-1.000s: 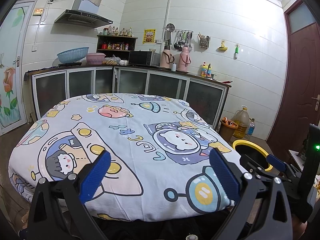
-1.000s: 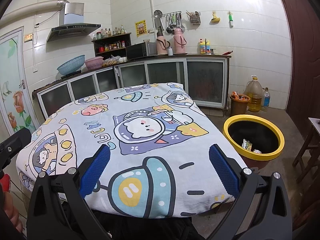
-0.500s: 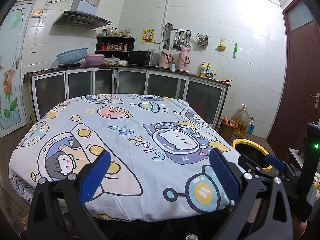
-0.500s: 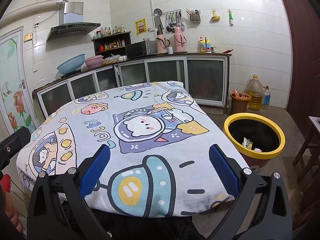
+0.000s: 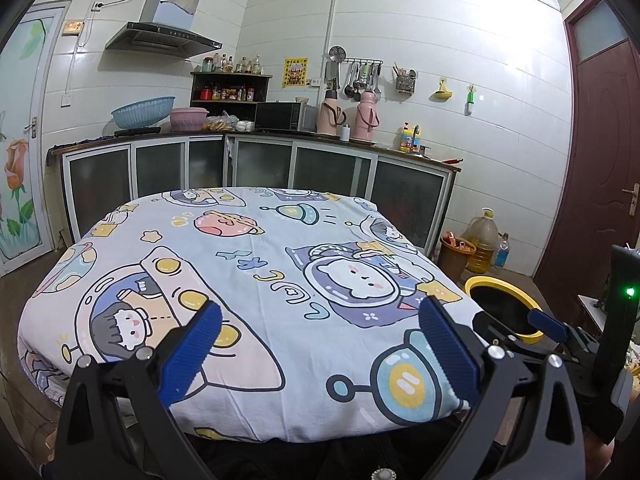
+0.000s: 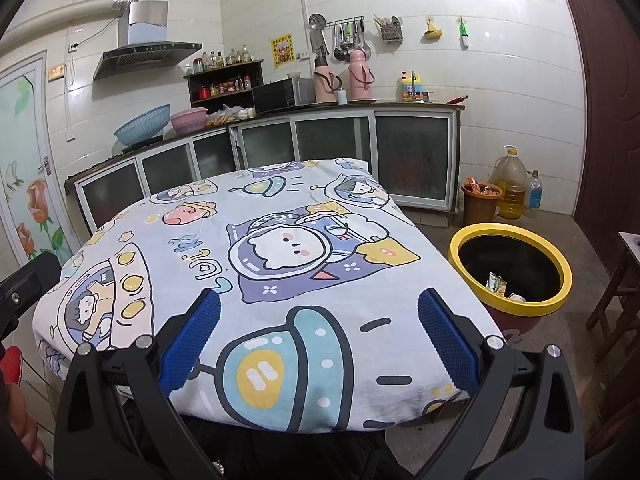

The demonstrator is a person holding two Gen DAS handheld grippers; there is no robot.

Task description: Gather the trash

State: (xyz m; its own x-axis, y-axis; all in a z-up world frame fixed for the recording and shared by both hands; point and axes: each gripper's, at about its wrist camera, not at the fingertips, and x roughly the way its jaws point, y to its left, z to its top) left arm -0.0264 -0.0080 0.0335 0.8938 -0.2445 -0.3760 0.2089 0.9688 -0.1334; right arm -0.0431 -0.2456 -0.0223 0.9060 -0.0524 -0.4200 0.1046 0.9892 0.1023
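Over the worktop, both the left gripper and right gripper hang wide open, empty. Trash sits in the bin at 3 o'clock; nothing visible to grab, so they might snag the cloth.

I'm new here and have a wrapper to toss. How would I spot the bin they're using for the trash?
Find the table under the cartoon astronaut cloth; the trash bin stands on the floor at its right. Unlike the smaller brown bucket by the cabinets, it has a thick yellow rim and a black inside holding a few wrappers.
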